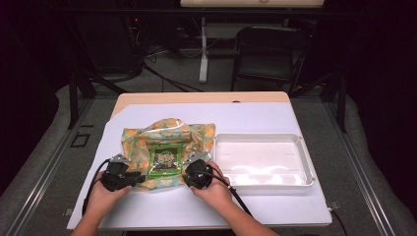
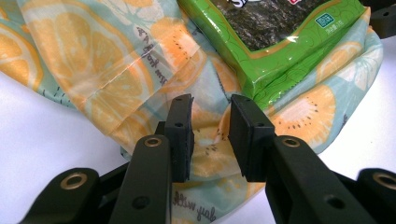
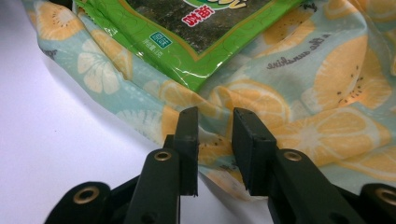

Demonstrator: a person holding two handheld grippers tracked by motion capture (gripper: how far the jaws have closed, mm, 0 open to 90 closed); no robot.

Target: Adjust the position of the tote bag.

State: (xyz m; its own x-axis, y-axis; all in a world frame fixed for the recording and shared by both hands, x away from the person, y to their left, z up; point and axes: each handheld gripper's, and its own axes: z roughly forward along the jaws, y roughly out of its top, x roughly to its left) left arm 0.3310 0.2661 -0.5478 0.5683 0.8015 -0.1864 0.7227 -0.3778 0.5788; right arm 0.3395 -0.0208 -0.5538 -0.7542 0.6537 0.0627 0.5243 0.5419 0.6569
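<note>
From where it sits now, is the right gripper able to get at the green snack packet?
Probably yes: the right gripper is at the fruit-print bag's near edge, jaws open, and the green snack packet lies uncovered on it just ahead.

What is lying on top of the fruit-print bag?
A green snack packet lies flat on the fruit-print bag, near its front edge. Whatever is inside the bag or beneath the packet is covered and cannot be seen.

White tray (image 1: pixel 307 164) on white table (image 1: pixel 275 206), black folding chair (image 1: pixel 268 49) behind
</note>
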